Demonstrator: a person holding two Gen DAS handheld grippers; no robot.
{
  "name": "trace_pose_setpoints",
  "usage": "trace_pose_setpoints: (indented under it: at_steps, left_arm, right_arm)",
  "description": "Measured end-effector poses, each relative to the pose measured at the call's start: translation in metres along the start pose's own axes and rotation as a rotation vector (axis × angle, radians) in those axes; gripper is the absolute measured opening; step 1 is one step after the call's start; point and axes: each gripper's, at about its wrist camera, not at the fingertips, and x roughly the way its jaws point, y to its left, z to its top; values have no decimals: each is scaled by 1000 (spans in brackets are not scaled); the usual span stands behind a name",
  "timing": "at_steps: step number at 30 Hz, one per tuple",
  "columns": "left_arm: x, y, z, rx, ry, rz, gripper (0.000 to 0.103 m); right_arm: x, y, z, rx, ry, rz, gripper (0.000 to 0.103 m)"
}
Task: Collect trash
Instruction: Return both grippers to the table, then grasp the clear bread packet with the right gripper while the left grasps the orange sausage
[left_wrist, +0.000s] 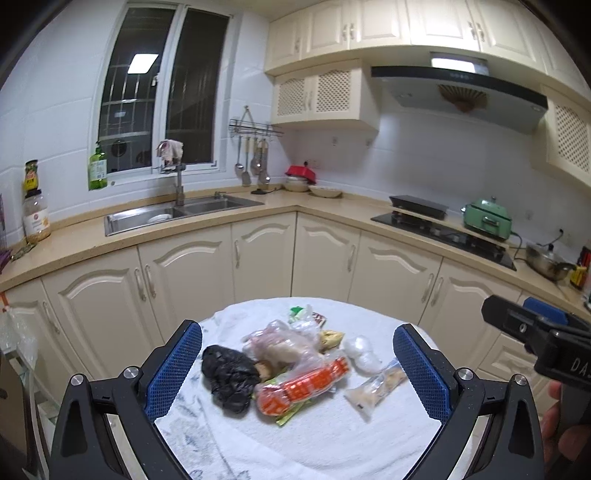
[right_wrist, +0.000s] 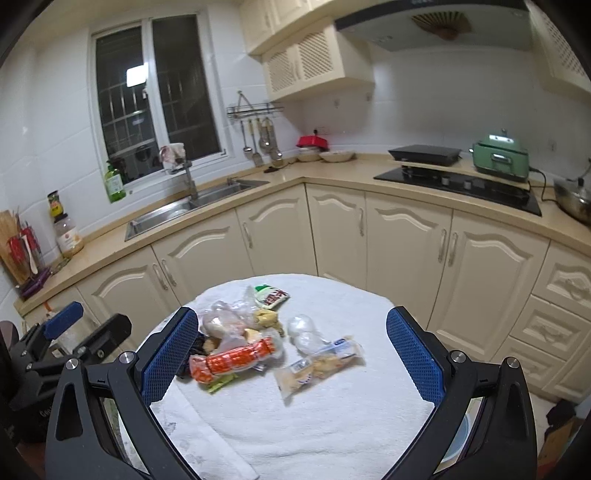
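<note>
A heap of trash lies on a round table under a white cloth. It holds a crumpled black bag, an orange wrapper, a clear bag with brownish contents, a white wad, a clear snack packet and a green-white packet. My left gripper is open and empty, hovering before the heap. My right gripper is open and empty above the table; it also shows in the left wrist view.
Cream base cabinets curve behind the table. The counter carries a steel sink, a black hob, a green appliance, a pot, jars and a green bottle.
</note>
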Motion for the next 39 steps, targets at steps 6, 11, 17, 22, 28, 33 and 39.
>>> trace_pose_setpoints:
  at_steps: [6, 11, 17, 22, 28, 33, 39]
  left_arm:
    - [-13, 15, -7, -26, 12, 12, 102]
    - [2, 25, -4, -22, 54, 17, 102]
    - [65, 36, 25, 10, 150, -2, 102]
    - [105, 34, 27, 59, 209, -19, 102]
    - [157, 22, 24, 172, 283, -28, 102]
    - [195, 11, 24, 260, 312, -56, 102]
    - [258, -10, 8, 409, 363, -11, 102]
  right_arm:
    - [6, 11, -1, -12, 8, -7, 103]
    - [21, 9, -6, -5, 45, -30, 103]
    - [53, -1, -24, 35, 138, -62, 103]
    - [87, -15, -43, 79, 239, -82, 103]
    - [130, -35, -66, 137, 352, -104, 103]
    - [158, -49, -77, 189, 417, -99, 103]
    - [192, -59, -83, 268, 463, -92, 103]
